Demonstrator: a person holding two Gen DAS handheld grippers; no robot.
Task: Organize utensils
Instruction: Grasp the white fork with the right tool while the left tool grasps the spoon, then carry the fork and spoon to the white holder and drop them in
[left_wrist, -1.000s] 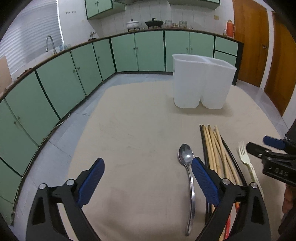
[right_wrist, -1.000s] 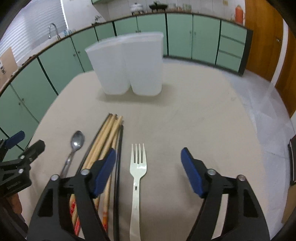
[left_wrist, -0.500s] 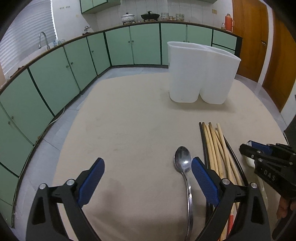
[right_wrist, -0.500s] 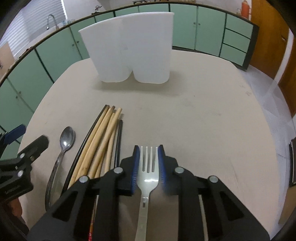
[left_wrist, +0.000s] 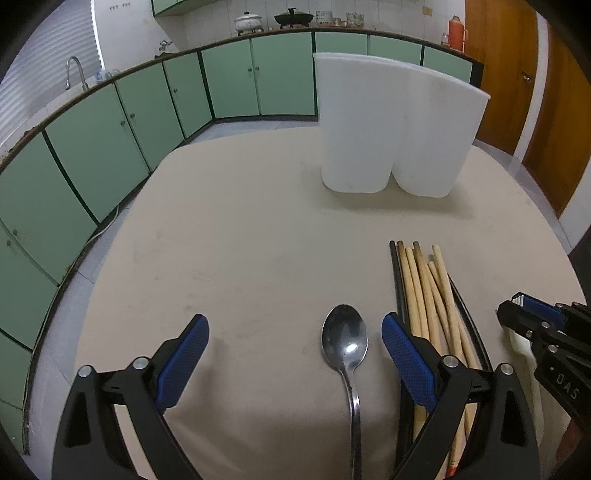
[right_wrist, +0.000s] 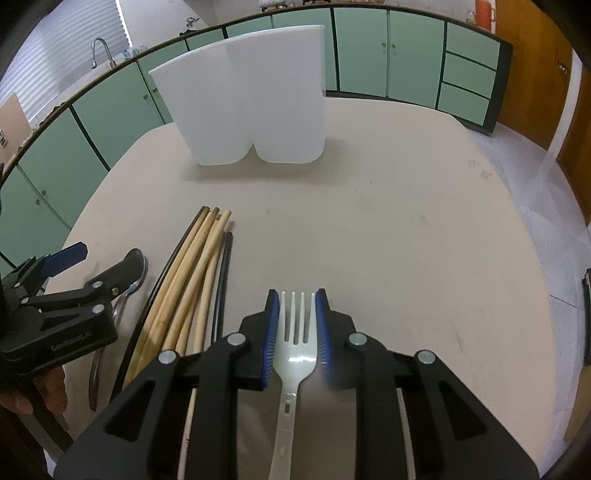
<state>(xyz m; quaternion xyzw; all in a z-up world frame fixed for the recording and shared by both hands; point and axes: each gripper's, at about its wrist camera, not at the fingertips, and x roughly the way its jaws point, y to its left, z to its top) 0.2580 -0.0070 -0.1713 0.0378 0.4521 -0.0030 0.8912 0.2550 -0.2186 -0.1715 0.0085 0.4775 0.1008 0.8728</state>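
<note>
My right gripper (right_wrist: 295, 325) is shut on a white plastic fork (right_wrist: 297, 347), tines pointing forward, low over the beige table. My left gripper (left_wrist: 295, 347) is open, and a metal spoon (left_wrist: 345, 341) lies between its fingers, near the right one. A bundle of wooden and black chopsticks (left_wrist: 428, 291) lies just right of the spoon; it also shows in the right wrist view (right_wrist: 192, 280). A white two-compartment holder (left_wrist: 391, 125) stands upright at the back of the table; it also shows in the right wrist view (right_wrist: 251, 99).
The table (left_wrist: 240, 240) has a rounded edge on the left, with green cabinets (left_wrist: 92, 140) and floor beyond. The right gripper's body (left_wrist: 546, 339) sits right of the chopsticks. The left gripper's body (right_wrist: 55, 317) covers part of the spoon.
My right gripper closed on the fork and has moved forward a little. My left gripper has moved forward, so the spoon now lies between its open fingers.
</note>
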